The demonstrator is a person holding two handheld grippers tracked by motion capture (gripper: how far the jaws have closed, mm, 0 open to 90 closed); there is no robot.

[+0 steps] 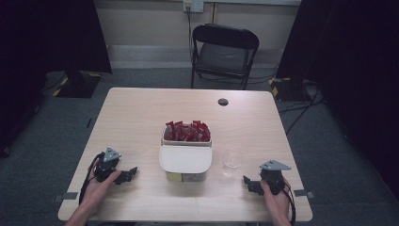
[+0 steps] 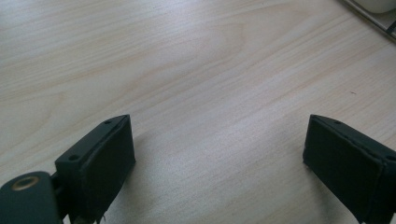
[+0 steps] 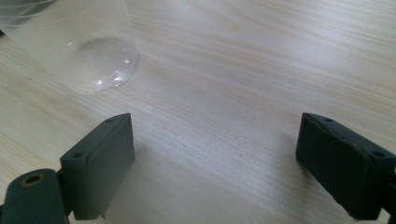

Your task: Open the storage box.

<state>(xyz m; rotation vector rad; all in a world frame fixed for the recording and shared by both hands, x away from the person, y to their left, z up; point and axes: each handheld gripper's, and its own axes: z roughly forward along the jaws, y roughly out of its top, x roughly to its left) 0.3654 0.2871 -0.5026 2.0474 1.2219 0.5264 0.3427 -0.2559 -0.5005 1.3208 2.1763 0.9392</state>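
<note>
A white box stands at the table's middle; its near half is under a white lid and its far half holds red sachets. A clear plastic cup stands upright just right of the box; its base lies ahead and left of my right gripper. That right gripper rests low near the table's front right, open, with bare wood between its jaws. My left gripper sits near the front left, pointing toward the box, also open and empty.
The light wooden table has a small dark round hole near its far edge. A black folding chair stands behind the table. Dark stands and cables flank it on the grey floor.
</note>
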